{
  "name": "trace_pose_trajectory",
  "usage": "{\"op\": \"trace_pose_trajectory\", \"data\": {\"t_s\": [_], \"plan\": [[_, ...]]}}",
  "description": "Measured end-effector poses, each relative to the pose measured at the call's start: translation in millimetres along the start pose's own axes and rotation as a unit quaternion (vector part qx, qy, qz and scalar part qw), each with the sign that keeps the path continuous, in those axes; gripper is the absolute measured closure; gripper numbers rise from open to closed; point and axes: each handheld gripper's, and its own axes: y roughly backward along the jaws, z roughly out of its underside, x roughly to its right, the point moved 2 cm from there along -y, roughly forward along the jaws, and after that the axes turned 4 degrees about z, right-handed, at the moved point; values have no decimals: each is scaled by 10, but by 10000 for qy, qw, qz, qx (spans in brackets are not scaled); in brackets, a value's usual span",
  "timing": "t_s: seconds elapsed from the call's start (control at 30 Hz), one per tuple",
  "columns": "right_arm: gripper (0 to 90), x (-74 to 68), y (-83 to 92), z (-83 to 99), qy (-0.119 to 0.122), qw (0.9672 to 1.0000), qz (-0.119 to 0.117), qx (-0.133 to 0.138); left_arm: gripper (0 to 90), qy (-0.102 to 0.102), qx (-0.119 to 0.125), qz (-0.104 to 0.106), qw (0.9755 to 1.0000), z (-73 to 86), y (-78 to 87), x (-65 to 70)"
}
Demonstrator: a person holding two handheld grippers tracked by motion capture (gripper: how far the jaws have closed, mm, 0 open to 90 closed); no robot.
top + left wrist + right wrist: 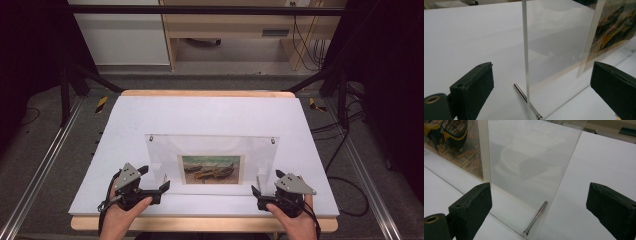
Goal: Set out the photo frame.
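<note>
A clear acrylic picture frame (212, 150) stands upright on the white board (210, 112), holding a small print of boats (211, 169). My left gripper (155, 178) sits at the frame's lower left corner, open. In the left gripper view its jaws stand wide on either side of the pane's edge (525, 50), apart from it, with a metal foot pin (526, 100) below. My right gripper (266, 182) sits at the lower right corner, open as well. Its jaws straddle the pane (529, 165) and its pin (535, 218) without touching. The print (451, 137) shows at the upper left there.
The board lies on a wooden table whose edge (200, 223) runs along the front. Aluminium rails (45, 165) flank the table and black posts (65, 95) stand at the back corners. Cables (345, 145) trail on the floor at right. A wooden desk (235, 30) stands behind.
</note>
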Motion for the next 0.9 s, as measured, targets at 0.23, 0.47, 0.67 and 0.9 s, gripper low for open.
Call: {"op": "trace_pose_trajectory", "data": {"t_s": [0.23, 0.47, 0.67, 0.9], "plan": [[67, 27, 32, -11, -69, 10000, 12, 66, 44, 6, 12, -27, 10000, -7, 28, -29], [63, 96, 103, 15, -165, 9998, 56, 71, 46, -97, -2, -20, 10000, -1, 100, -70], [63, 203, 191, 71, -270, 9995, 154, 42, 45, -59, 35, -150, 9999, 9, 204, -171], [79, 373, 319, 174, -331, 9987, 392, -61, 40, -253, -45, -368, 9990, 46, 338, -299]]}}
